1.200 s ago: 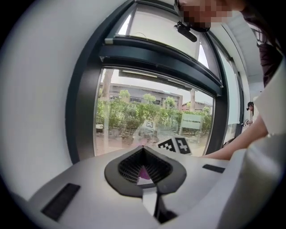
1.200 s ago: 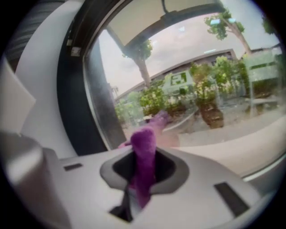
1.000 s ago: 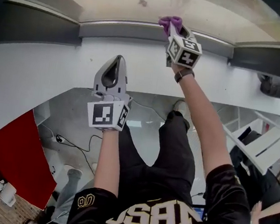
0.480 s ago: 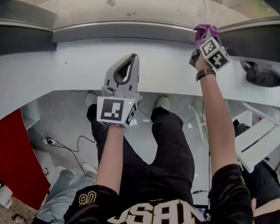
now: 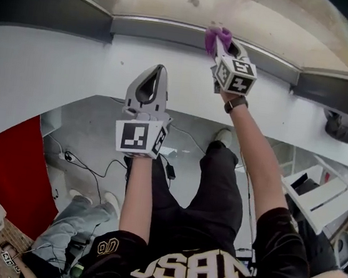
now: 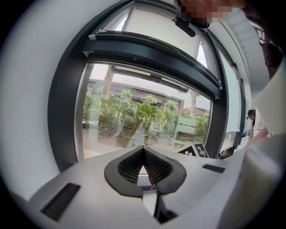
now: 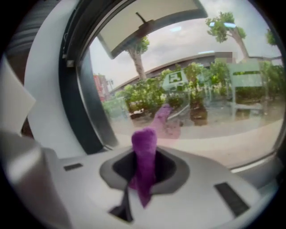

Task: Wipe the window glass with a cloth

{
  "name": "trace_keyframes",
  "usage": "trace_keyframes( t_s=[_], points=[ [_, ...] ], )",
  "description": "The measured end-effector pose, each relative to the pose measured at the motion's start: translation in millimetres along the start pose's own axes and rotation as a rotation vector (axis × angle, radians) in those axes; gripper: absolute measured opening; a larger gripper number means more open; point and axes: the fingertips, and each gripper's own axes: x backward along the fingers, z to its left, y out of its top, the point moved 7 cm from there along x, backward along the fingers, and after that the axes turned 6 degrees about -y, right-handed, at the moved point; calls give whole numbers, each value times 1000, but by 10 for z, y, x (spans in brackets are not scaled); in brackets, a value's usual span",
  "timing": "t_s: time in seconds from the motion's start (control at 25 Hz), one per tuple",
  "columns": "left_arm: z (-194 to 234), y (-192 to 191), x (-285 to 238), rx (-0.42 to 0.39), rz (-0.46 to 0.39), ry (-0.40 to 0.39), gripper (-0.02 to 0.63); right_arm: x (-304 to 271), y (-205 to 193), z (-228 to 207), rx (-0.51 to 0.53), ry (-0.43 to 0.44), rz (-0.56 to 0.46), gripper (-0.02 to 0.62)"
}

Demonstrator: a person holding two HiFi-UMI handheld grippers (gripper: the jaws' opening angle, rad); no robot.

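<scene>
Cloth (image 7: 144, 138), a purple wad, stood clamped between the jaws of the right gripper (image 5: 223, 47), its bunched end poking out past them toward the window glass (image 7: 214, 112). In the head view that gripper was raised at upper centre of the frame. The cloth sat at the bottom edge of the pane, just above the grey frame bar (image 5: 156, 29). In the right gripper view a faint purple reflection (image 7: 163, 118) showed in the glass a little above the cloth's tip. The cloth was therefore very near the pane, but whether it pressed on it could not be told.

The left gripper (image 6: 144, 150) was closed, its tips meeting with nothing gripped between them. It hung at centre left of the head view, in front of the white wall (image 5: 56, 70) below the window, well apart from the glass.

On progress the pictures settled little. The pane looked clear and dry in both gripper views, with no streaks or wet bands to tell wiped parts from unwiped. A small dark speck (image 5: 192, 1) showed on the glass above the cloth in the head view. Such a scene would fit a wipe under way along the lower edge, or a pane already gone over with the cloth at its last stretch.
</scene>
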Motion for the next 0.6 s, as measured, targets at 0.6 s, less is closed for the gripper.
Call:
trace_keyframes(
  t_s=[0.6],
  points=[
    [1693,98,995,-55,36,139,18,-1972,-296,3143,98,232,60,75]
  ],
)
